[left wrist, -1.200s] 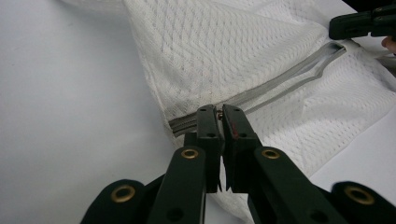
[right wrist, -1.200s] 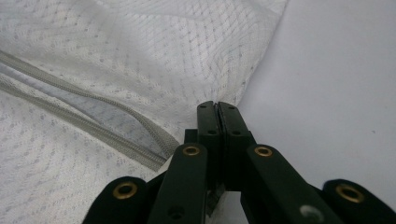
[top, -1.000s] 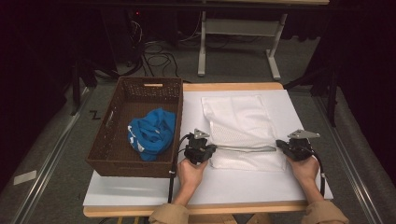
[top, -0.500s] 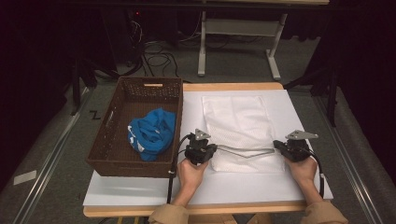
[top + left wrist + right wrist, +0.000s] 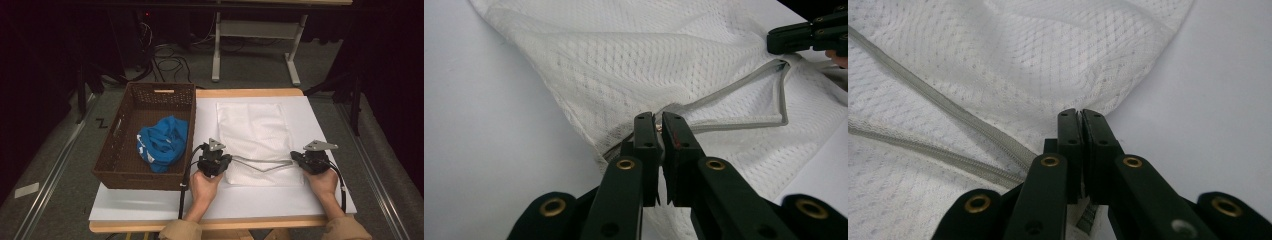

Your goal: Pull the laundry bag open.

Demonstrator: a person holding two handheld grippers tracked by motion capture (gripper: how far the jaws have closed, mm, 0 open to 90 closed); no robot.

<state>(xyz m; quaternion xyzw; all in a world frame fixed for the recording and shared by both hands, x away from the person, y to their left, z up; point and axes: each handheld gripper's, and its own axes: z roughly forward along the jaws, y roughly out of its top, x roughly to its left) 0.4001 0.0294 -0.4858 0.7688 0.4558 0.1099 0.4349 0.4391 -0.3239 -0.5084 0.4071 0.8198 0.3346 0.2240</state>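
Note:
A white mesh bag [image 5: 255, 132] lies flat on the white table [image 5: 150, 205], with a grey zipper [image 5: 260, 163] running along its near edge. My left gripper [image 5: 228, 161] is at the zipper's left end. In the left gripper view it [image 5: 658, 122] is shut on the small metal zipper pull, and the zipper [image 5: 744, 82] gapes a little beyond it. My right gripper [image 5: 295, 157] holds the bag's near right corner. In the right gripper view it [image 5: 1080, 117] is shut on the mesh edge beside the zipper [image 5: 948, 115].
A brown woven basket [image 5: 120, 145] stands at the table's left with a crumpled blue garment [image 5: 162, 142] inside. The table's wooden edge [image 5: 250, 93] shows at the back. Cables and a stand's legs [image 5: 215, 60] lie on the floor behind.
The right gripper has shifted slightly toward the left one. The zipper line between them, straight before, now sags into a bend.

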